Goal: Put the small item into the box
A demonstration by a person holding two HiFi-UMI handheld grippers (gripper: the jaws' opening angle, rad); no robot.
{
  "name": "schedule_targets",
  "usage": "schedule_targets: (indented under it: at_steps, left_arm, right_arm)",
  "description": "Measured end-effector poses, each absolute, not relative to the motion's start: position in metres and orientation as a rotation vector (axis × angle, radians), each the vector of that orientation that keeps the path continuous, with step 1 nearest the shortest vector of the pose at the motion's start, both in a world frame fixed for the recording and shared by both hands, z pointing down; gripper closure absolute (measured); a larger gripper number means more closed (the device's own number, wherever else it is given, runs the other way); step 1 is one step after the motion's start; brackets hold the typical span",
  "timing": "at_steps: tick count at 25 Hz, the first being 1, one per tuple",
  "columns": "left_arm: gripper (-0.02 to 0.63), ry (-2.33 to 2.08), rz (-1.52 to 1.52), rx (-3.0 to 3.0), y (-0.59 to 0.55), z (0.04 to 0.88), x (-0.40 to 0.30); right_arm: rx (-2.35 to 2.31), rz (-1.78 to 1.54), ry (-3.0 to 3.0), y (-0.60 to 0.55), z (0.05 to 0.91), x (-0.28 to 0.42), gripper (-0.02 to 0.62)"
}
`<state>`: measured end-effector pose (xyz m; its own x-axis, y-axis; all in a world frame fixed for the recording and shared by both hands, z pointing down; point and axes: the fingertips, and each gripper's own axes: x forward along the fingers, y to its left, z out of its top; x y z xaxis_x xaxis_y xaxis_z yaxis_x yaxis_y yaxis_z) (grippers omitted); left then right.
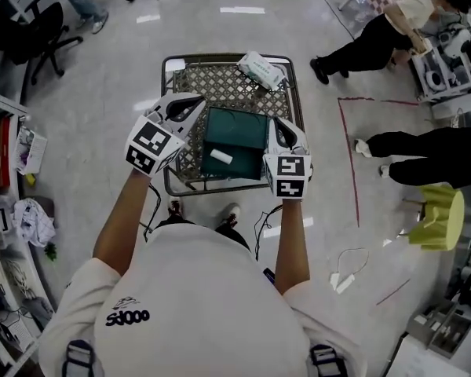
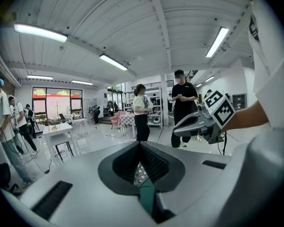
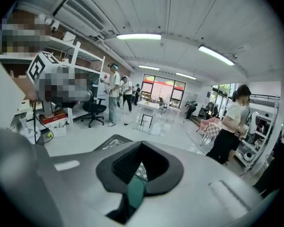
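Observation:
A dark green box [image 1: 237, 130] sits on the small lattice-top table [image 1: 220, 81]. A small white item [image 1: 220, 157] lies on the near part of the box. My left gripper [image 1: 190, 105] hovers over the box's left edge and my right gripper [image 1: 283, 126] hangs by its right edge. In the left gripper view the jaws [image 2: 141, 161] meet with nothing held, and a sliver of green box [image 2: 146, 195] shows below. The right gripper [image 3: 138, 167] is shut and empty too, with the green box [image 3: 135, 193] under it.
A white packet [image 1: 261, 69] lies at the table's far right corner. People [image 1: 377, 38] crouch and sit to the right, beside a yellow-green stool [image 1: 438, 210] and a red floor line [image 1: 349, 155]. An office chair [image 1: 31, 30] stands at the far left.

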<state>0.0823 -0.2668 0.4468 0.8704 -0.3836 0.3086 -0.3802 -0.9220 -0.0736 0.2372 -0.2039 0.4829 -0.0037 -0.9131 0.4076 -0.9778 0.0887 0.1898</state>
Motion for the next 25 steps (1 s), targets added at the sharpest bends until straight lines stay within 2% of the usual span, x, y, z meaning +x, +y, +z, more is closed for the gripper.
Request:
schedule_targets:
  at_steps: [15,25]
  left_arm:
    - [0.600,0.505,-0.188,-2.919,-0.238,0.336,0.108]
    - [0.601,0.469,-0.114,-2.896,-0.226,0.309,0.111]
  right_arm:
    - [2.071,-0.047,-2.014,-0.164,0.340,0.261,0.584]
    - [2.059,-0.124,-2.058,-0.153,0.311,0.255,0.584]
